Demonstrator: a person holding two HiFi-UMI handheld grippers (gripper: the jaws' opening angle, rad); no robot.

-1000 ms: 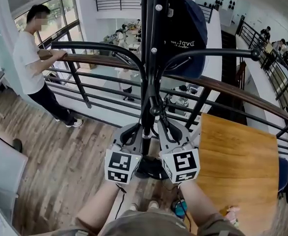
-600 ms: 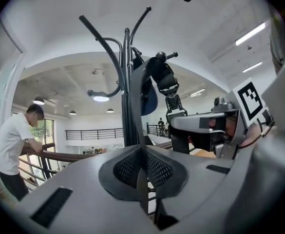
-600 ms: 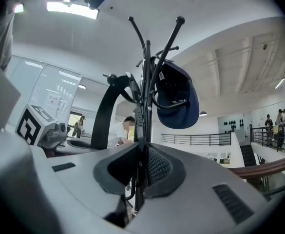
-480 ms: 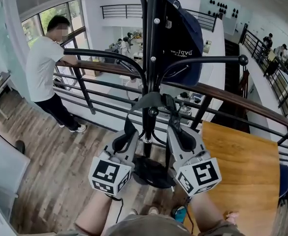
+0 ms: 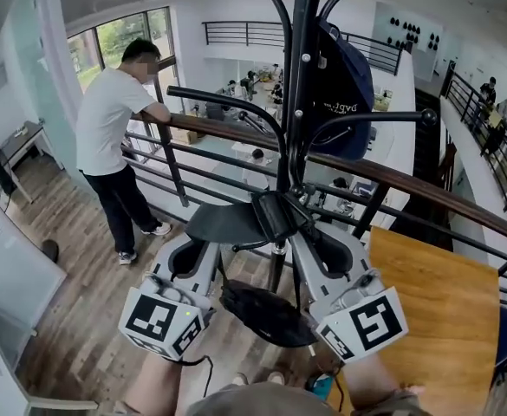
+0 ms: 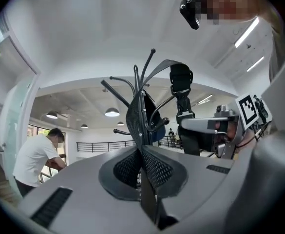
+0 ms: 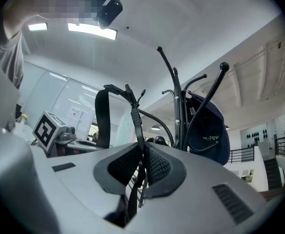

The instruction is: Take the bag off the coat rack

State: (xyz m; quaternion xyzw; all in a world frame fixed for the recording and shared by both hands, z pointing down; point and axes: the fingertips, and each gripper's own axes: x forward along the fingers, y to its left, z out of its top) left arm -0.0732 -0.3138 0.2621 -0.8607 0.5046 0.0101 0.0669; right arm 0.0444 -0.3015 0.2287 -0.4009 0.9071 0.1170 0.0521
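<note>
Both tools have come up toward the camera and spread apart since a second ago, and the black strap [image 5: 227, 224] they carry has risen with them. The left tool [image 5: 203, 241] has its jaws pressed together on the strap's broad padded part. The right tool [image 5: 312, 237] is clamped on the narrower webbing near a buckle. Between them the strap runs flat, just in front of the coat rack [image 5: 301, 102] pole and below its curved hook arms; whether it still loops round the pole I cannot tell. Lower down, between the two tools, sits a dark rounded shape [image 5: 266, 315], either the bag's body or the rack's foot. To the right lies a wooden surface [image 5: 426, 310]. Higher on the rack, a navy bag [image 5: 348, 94] with pale lettering hangs on the right side. Beyond runs a railing [image 5: 409, 185], where a person [image 5: 114, 120] in a white shirt leans at the far left.
</note>
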